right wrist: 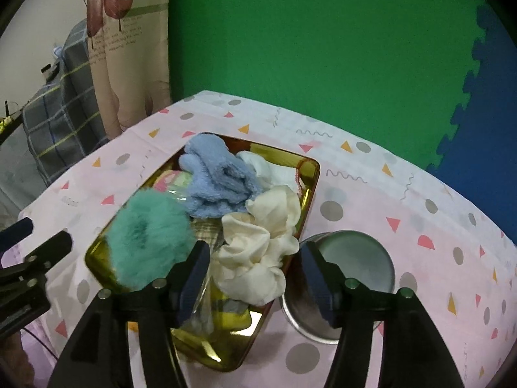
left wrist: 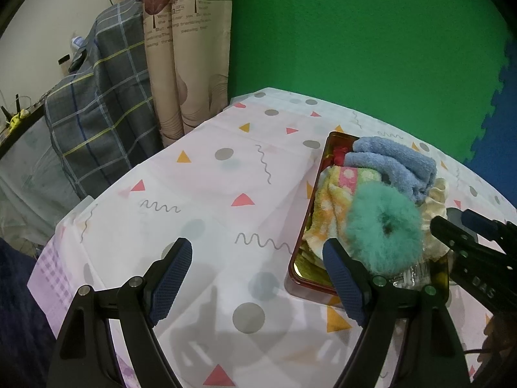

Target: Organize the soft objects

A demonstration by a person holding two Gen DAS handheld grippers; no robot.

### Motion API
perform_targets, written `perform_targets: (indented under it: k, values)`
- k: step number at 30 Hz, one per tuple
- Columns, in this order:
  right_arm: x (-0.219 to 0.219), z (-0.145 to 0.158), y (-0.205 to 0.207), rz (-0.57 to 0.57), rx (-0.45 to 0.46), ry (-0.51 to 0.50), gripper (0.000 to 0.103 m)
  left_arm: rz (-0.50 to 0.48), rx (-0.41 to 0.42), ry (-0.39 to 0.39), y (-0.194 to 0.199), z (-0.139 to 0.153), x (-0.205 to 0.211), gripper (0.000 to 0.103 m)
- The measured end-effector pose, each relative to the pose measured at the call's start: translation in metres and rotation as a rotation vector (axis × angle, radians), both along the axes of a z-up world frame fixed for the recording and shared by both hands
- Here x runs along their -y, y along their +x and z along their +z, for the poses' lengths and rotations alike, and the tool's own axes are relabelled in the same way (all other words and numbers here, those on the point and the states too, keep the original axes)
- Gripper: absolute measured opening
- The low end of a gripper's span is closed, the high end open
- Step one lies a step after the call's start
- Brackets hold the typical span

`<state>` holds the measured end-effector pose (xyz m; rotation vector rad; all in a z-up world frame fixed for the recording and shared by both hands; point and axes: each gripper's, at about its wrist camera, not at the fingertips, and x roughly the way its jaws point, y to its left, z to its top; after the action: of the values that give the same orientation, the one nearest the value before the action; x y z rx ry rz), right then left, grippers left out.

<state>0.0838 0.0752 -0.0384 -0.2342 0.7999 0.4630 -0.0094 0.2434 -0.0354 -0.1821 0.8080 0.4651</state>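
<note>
A gold tray (right wrist: 310, 174) (left wrist: 326, 158) on the patterned tablecloth holds soft things: a fluffy teal scrunchie (right wrist: 148, 245) (left wrist: 384, 229), a blue fuzzy cloth (right wrist: 216, 177) (left wrist: 387, 158), a cream scrunchie (right wrist: 261, 249) (left wrist: 436, 207), a white cloth (right wrist: 274, 168) and a yellow-pink towel (left wrist: 332, 200). My left gripper (left wrist: 255, 281) is open and empty, left of the tray. My right gripper (right wrist: 255, 278) is open and empty, just above the cream scrunchie at the tray's near end.
A round metal tin (right wrist: 352, 258) stands right of the tray, under my right finger. The table (left wrist: 200, 200) runs to a green wall behind. A curtain and a plaid-covered object (left wrist: 97, 103) stand at the left.
</note>
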Motion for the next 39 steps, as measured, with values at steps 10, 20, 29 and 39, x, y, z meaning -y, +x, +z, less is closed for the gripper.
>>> perform_targets:
  k: [10, 20, 29, 39]
  values:
    - [0.018, 0.010, -0.038, -0.023, 0.019, 0.022, 0.064, -0.008, 0.010, 0.007, -0.003, 0.004, 0.004, 0.080]
    - [0.024, 0.000, -0.061, -0.035, -0.026, 0.013, 0.064, -0.023, 0.007, 0.015, -0.002, 0.005, 0.010, 0.080]
    - [0.021, -0.006, -0.063, -0.030, -0.052, 0.013, 0.064, -0.024, 0.006, 0.016, -0.002, 0.005, 0.011, 0.080]
    - [0.019, -0.006, -0.063, -0.029, -0.044, 0.005, 0.064, -0.023, 0.005, 0.016, -0.002, 0.005, 0.011, 0.080]
